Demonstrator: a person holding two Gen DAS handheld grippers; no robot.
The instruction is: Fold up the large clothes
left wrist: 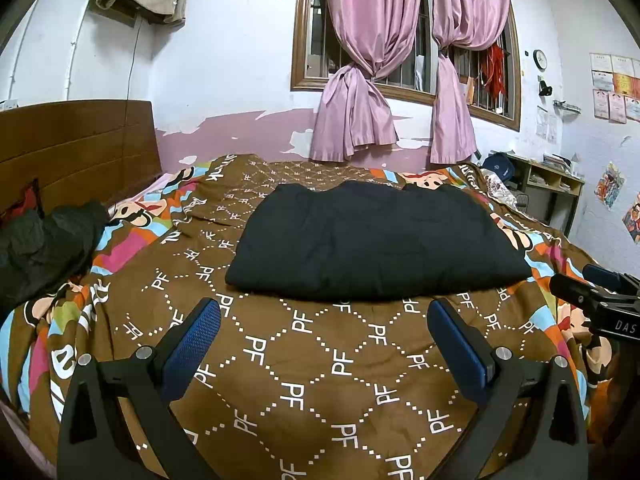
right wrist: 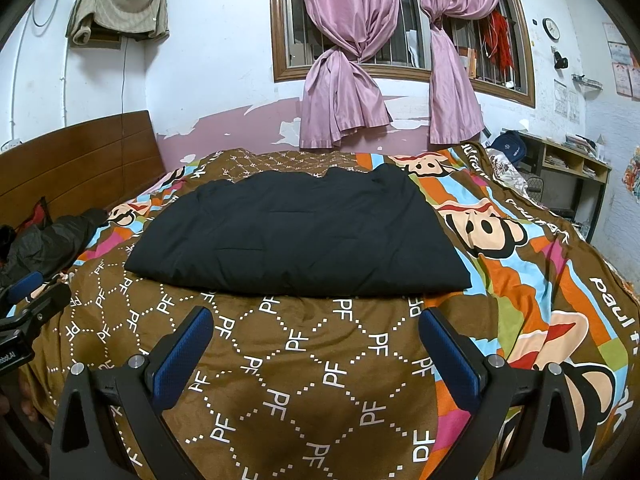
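A black garment [left wrist: 376, 240] lies folded into a flat rectangle on the brown patterned bedspread [left wrist: 304, 384]; in the right wrist view the same garment [right wrist: 296, 232] sits left of centre. My left gripper [left wrist: 324, 312] stands open above the bedspread, just short of the garment's near edge, with nothing between its blue pads [left wrist: 192, 348]. My right gripper [right wrist: 316, 320] is open too, at the same distance from the near edge, and holds nothing. Each gripper shows at the edge of the other's view: right gripper [left wrist: 600, 300], left gripper [right wrist: 32, 300].
A crumpled dark garment [left wrist: 44, 244] lies at the bed's left, by the wooden headboard [left wrist: 76, 148]. Pink curtains [left wrist: 400, 80] hang over the window behind the bed. A shelf unit [left wrist: 552, 188] stands at the far right.
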